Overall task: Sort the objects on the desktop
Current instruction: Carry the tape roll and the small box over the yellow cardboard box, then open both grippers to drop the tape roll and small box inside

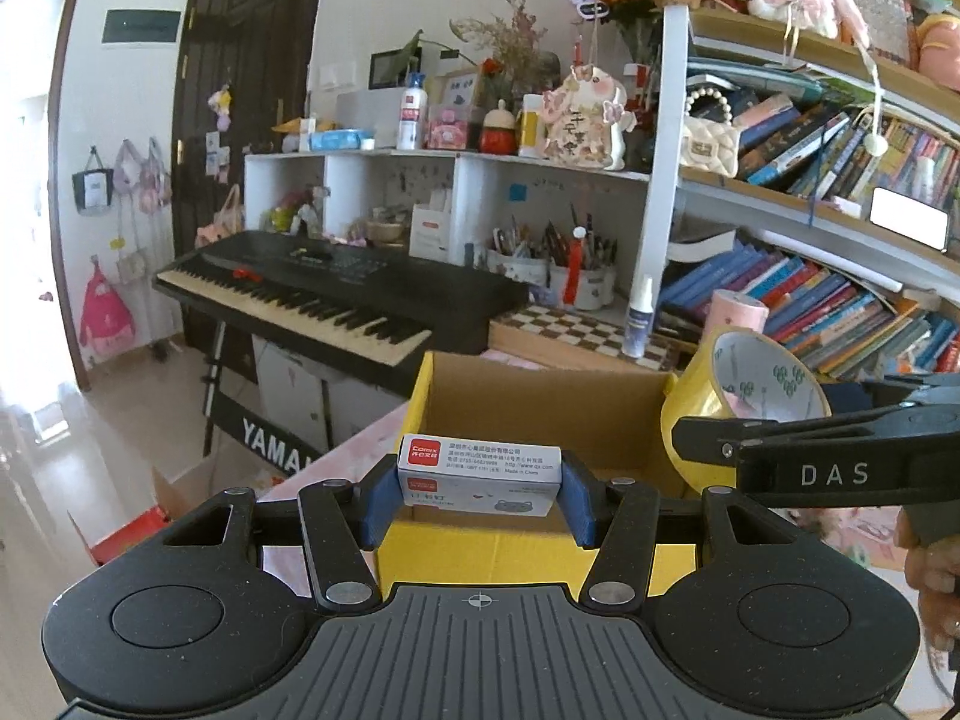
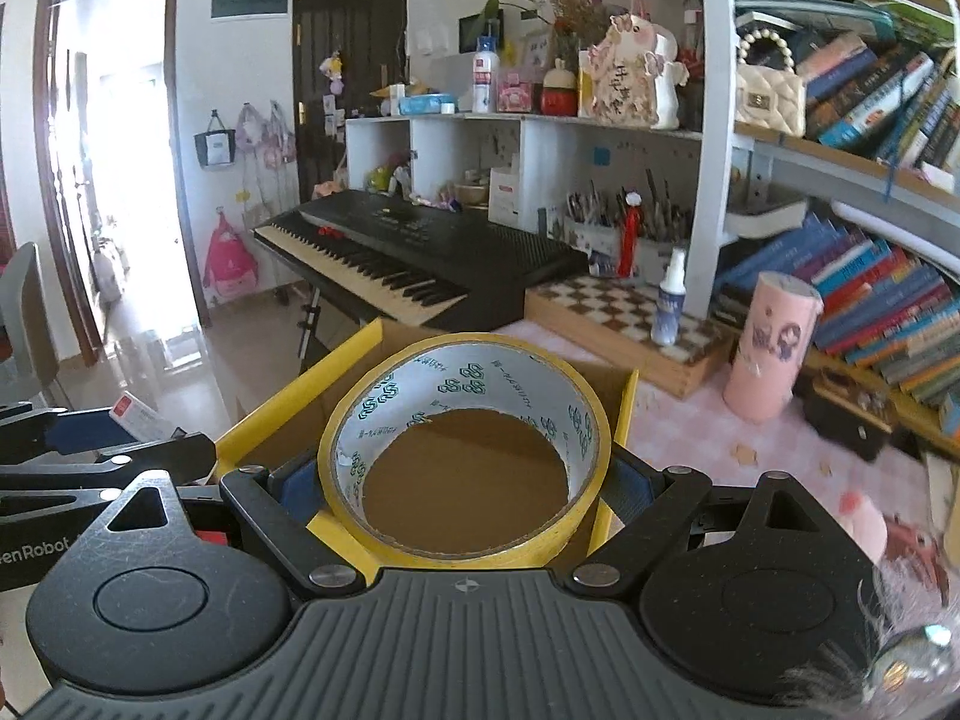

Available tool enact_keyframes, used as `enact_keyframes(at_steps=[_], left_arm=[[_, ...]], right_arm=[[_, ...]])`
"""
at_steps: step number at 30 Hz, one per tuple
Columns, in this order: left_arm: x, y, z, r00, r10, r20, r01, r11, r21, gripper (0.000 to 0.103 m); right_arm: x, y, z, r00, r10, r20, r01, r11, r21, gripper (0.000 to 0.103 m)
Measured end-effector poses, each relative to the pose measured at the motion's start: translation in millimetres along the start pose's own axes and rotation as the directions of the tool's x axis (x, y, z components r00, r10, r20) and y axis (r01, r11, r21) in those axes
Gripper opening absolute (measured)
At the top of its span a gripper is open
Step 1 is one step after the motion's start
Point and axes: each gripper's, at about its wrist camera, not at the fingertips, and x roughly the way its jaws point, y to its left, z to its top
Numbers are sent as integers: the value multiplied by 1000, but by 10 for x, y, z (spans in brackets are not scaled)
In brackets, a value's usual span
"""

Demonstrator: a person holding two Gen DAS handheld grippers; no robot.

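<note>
The left gripper has its blue pads pinched on the short ends of a small grey staple box with a red label, holding it level in the air at the near wall of an open cardboard box with yellow outer sides. The right gripper stands much wider, its fingers clamped on opposite sides of a roll of yellow tape that lies with its hole facing up; through the hole the brown bottom of the same cardboard box shows, so the roll hangs over the box's opening. As far as the views reach, the floor of the box is bare brown card. The box sits on a pink tabletop. Beyond it stand a chequered wooden board with a small spray bottle on it, and a pink cylindrical tin. Farther back, white cups crammed with pens and brushes sit in a shelf cubby beside a black keyboard.
</note>
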Motion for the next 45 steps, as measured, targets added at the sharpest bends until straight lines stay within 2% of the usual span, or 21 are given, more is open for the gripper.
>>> enact_keyframes(at_steps=[5, 9, 13, 17, 22, 27, 30, 36, 40, 45], left_arm=[[266, -138, 59, 1000, 22, -16, -21, 999, 27, 53], [484, -235, 42, 998, 40, -53, -37, 998, 59, 53], [679, -293, 19, 994, 59, -96, -50, 995, 91, 53], [837, -335, 3, 987, 73, -141, -56, 992, 117, 53], [1001, -355, -9, 979, 87, -186, -63, 989, 131, 53], [1116, -340, -23, 969, 103, -223, -75, 988, 132, 53], [1192, -327, -36, 961, 109, -252, -79, 989, 128, 53], [1294, -334, -63, 949, 91, -303, -58, 992, 114, 54], [1338, -338, -109, 941, 84, -329, -50, 993, 110, 54], [1394, -339, -156, 929, 76, -363, -39, 993, 109, 54]], right_arm=[[283, -195, 125, 999, 37, -20, -38, 998, -45, 90], [556, -316, 170, 995, 74, -70, -80, 994, -80, 90], [805, -348, 132, 989, 91, -118, -111, 977, -181, 90], [1026, -338, 66, 977, 116, -182, -169, 934, -315, 90], [1225, -295, 13, 953, 165, -253, -263, 866, -425, 90], [1425, -262, 38, 920, 210, -330, -351, 814, -462, 90], [1550, -222, 30, 905, 209, -370, -384, 776, -501, 90], [1791, -202, 6, 878, 183, -442, -419, 738, -528, 90], [1857, -177, -5, 879, 156, -450, -418, 707, -571, 90], [1951, -132, -11, 864, 122, -488, -434, 672, -600, 90]])
